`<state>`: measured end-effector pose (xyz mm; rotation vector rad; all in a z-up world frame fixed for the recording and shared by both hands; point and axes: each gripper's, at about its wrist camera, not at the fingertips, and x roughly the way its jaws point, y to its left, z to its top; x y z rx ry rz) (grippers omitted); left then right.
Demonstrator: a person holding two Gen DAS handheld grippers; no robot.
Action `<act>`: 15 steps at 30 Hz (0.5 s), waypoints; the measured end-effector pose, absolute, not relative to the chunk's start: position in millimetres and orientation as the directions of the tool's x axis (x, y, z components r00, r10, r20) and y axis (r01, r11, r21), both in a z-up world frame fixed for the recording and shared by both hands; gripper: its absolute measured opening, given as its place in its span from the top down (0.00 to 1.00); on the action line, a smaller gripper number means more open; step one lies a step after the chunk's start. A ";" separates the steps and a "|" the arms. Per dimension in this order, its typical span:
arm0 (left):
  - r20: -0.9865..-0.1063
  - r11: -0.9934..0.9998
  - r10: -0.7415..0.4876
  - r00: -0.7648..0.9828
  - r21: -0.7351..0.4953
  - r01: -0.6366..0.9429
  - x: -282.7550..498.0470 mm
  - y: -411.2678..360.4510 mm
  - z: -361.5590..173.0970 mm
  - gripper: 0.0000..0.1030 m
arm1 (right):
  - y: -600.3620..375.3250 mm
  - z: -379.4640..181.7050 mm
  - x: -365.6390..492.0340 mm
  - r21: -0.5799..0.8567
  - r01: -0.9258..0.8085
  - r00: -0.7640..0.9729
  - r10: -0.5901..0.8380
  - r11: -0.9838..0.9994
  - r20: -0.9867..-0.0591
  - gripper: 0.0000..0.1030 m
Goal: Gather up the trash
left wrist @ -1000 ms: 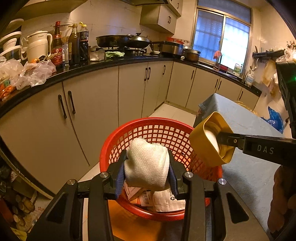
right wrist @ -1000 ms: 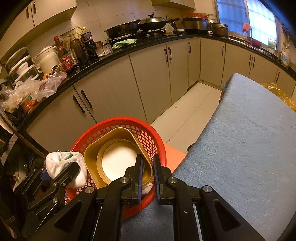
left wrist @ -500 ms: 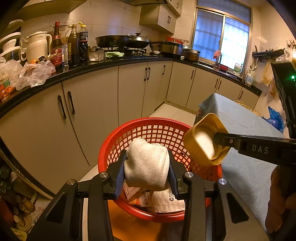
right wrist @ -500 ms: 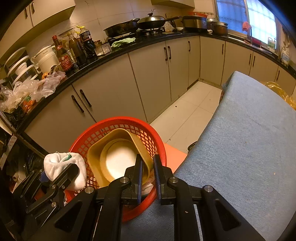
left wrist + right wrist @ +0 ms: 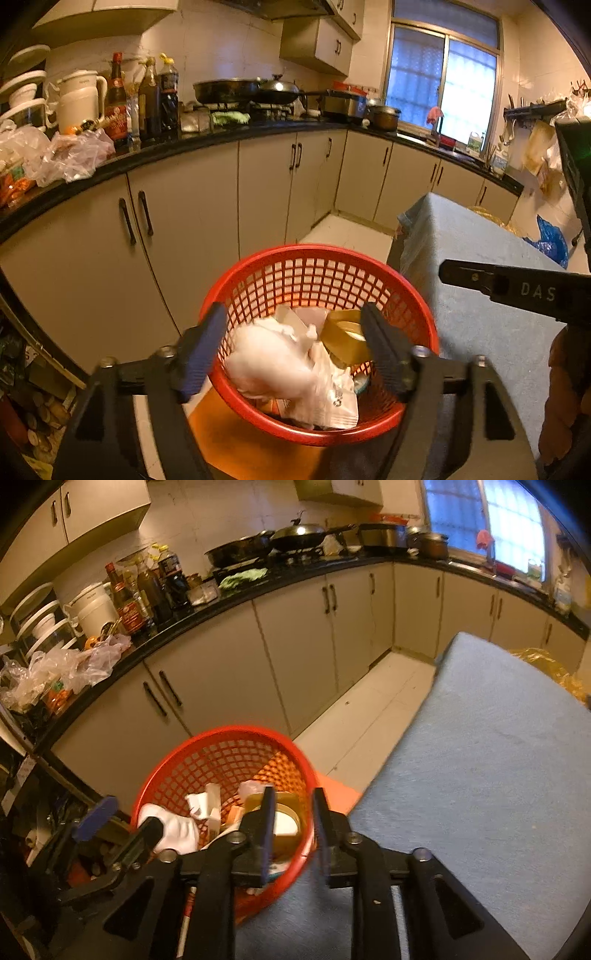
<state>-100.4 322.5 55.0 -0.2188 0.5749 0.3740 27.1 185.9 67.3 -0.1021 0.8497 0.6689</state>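
A red mesh basket (image 5: pixel 295 258) stands on an orange stool beside the blue-covered table; it also shows in the right wrist view (image 5: pixel 173 771). A white crumpled cloth (image 5: pixel 271 363) lies blurred inside it, seen too in the right wrist view (image 5: pixel 177 829). A yellow paper cup (image 5: pixel 341 336) lies in the basket beside it, also in the right wrist view (image 5: pixel 286 818). My left gripper (image 5: pixel 291 350) is open and empty over the basket. My right gripper (image 5: pixel 293 830) is open and empty at the basket's right rim.
Paper wrappers (image 5: pixel 332 404) lie in the basket. The blue table (image 5: pixel 480 757) fills the right. Beige kitchen cabinets (image 5: pixel 184 221) with a black counter of bottles, pans and plastic bags run behind. White floor tiles (image 5: pixel 369 716) lie between.
My left gripper opened and the white cloth dropped into the basket. My right gripper opened and the yellow cup fell into the basket.
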 end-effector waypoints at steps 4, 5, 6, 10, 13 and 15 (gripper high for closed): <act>-0.521 0.904 0.322 0.791 -0.081 -0.421 -109.2 316.8 68.5 0.09 | 167.9 82.9 12.1 0.070 -0.538 0.591 0.435 0.840 -0.679 0.30; -0.513 0.900 0.333 0.791 -0.077 -0.429 -111.7 314.6 70.9 0.07 | 163.0 87.6 6.0 0.032 -0.525 0.627 0.413 0.850 -0.661 0.23; -0.500 0.890 0.365 0.786 -0.061 -0.452 -115.4 311.1 74.9 0.05 | 157.5 92.2 -0.2 0.003 -0.513 0.656 0.395 0.858 -0.643 0.18; -0.481 0.856 0.457 0.748 0.009 -0.518 -125.7 294.7 82.9 0.03 | 132.0 103.1 -32.1 -0.114 -0.456 0.764 0.323 0.883 -0.558 0.05; -0.466 0.842 0.496 0.733 0.051 -0.538 -134.7 278.9 85.7 0.00 | 112.9 105.8 -52.8 -0.165 -0.428 0.808 0.294 0.889 -0.511 0.03; -0.445 0.833 0.521 0.728 0.079 -0.548 -142.0 267.0 87.3 0.00 | 95.4 105.5 -67.4 -0.186 -0.396 0.833 0.267 0.899 -0.484 0.03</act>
